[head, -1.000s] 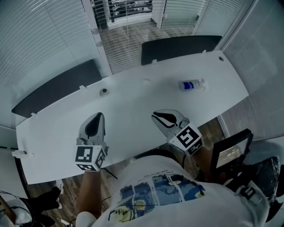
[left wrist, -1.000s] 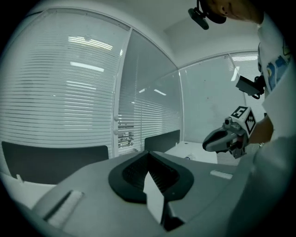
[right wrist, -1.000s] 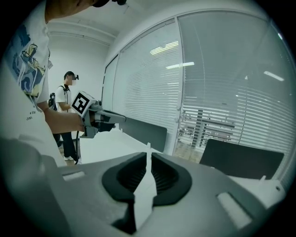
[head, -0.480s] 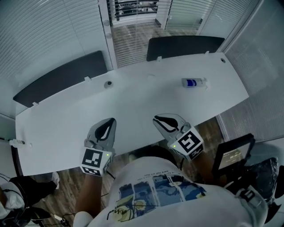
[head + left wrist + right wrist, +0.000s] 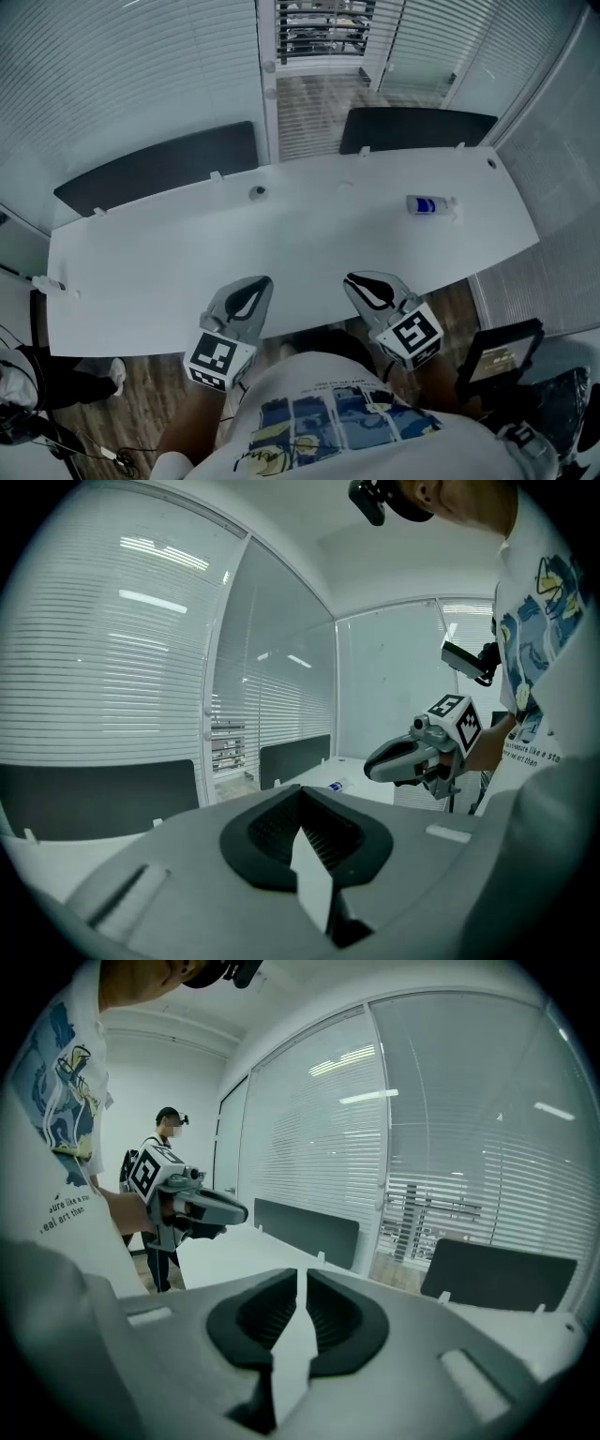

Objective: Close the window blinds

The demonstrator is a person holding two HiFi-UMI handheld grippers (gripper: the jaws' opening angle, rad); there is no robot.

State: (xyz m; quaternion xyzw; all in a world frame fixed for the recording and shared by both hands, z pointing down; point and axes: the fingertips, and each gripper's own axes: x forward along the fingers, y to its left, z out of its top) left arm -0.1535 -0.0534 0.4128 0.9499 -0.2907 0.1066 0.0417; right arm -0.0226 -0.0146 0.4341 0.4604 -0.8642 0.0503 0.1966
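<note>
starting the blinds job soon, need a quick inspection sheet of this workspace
surface: white desk, mostly bare
job's things: window blinds along the far walls; middle section has slats open enough to see through
clutter: small bottle with a blue label lying on the desk's right part
grippers: left gripper and right gripper over the desk's near edge, jaws together, nothing between them
cables: thin cables on the floor at the left
surroundings: dark partition panels at the desk's far edge; another person standing nearby
</note>
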